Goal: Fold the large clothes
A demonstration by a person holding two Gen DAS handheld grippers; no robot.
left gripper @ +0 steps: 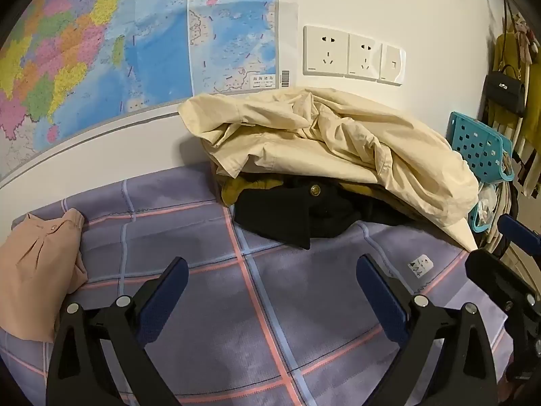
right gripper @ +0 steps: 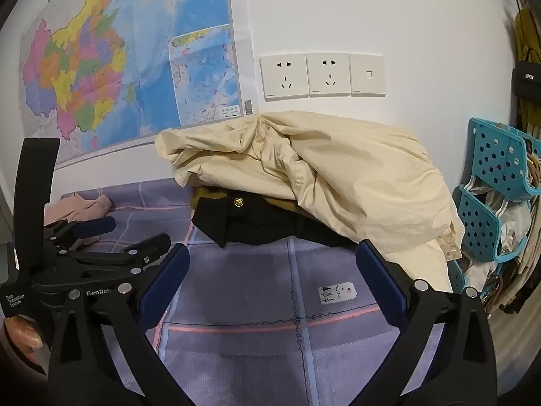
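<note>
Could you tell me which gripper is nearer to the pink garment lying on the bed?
Left. The left gripper hangs open just beside the pink garment, which lies off its left finger. The right gripper, also open, sits farther over, beyond the left one from the garment.

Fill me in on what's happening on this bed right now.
A person holds a two-finger gripper in each hand over a purple checked bedsheet. Both the left gripper and the right gripper are wide open and hold nothing. Ahead, against the wall, lies an unfolded pile: a cream garment on top of a black garment with a gold button and an olive one. A pink garment lies apart to the left. No folding of the pile has begun.
</note>
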